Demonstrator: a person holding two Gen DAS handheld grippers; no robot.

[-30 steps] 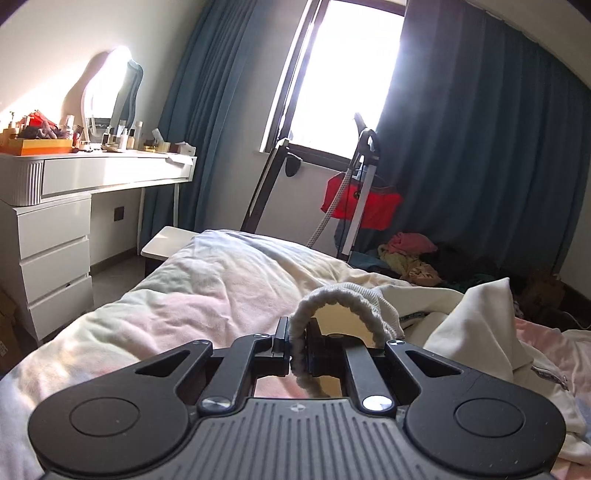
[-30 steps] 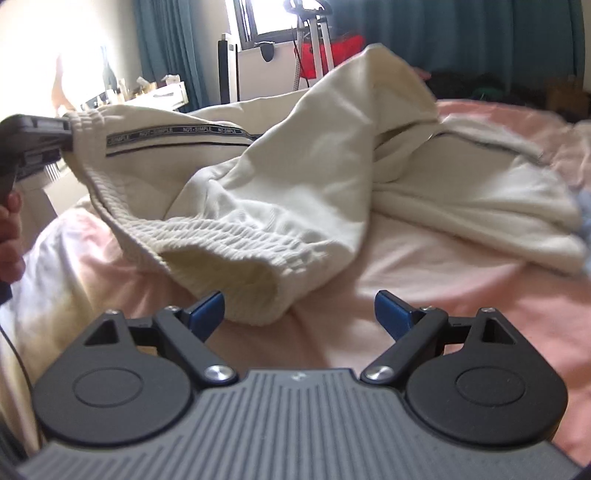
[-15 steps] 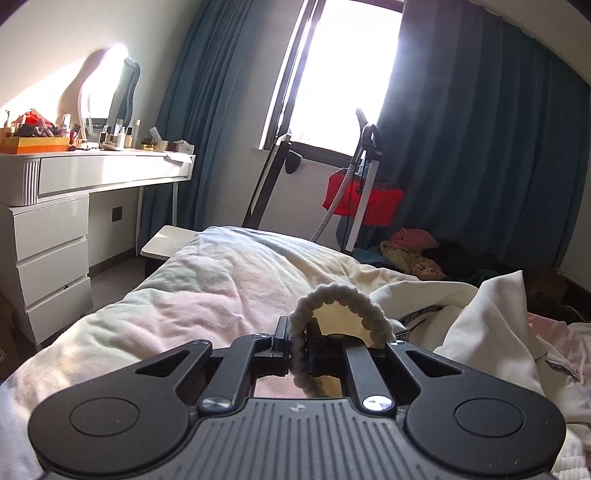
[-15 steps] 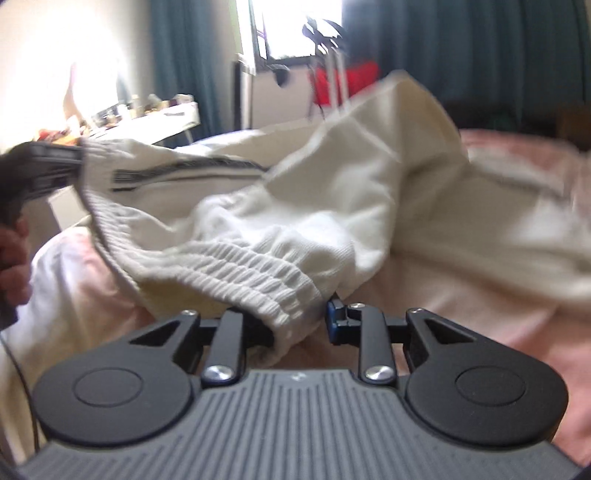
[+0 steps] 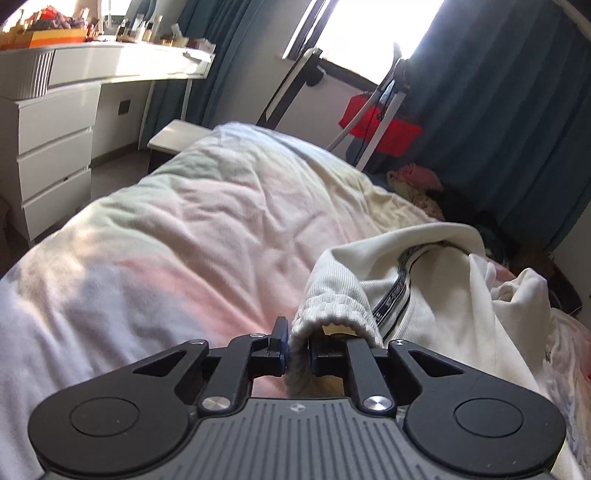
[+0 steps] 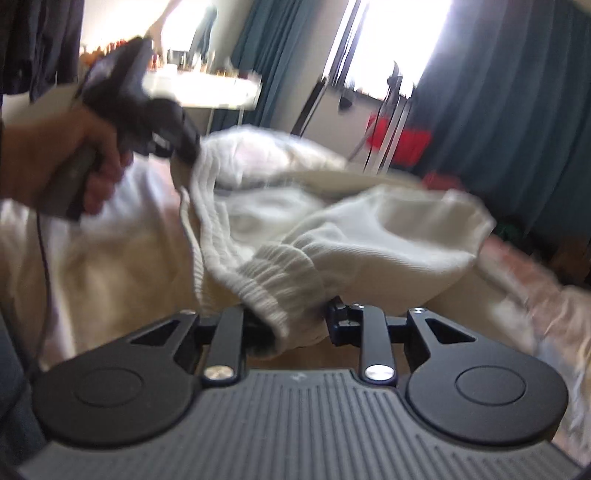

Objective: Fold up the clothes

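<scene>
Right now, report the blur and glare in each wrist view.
Left wrist view: mostly sharp, window blown out white, fisheye bending the edges. Right wrist view: motion blur smears the cream garment and the left claw; its window is overexposed too.

Bright daylight floods through the window [image 5: 373, 33], flanked by dark teal curtains [image 5: 498, 122]. A white dresser [image 5: 48, 147] with drawers stands along the left wall, cluttered on top. The bed [image 5: 177, 229] wears a rumpled pale pink cover.

Garment [image 5: 436, 295] on bed [image 5: 192, 236] (right side); dresser [image 5: 48, 122] seemingly left.
</scene>
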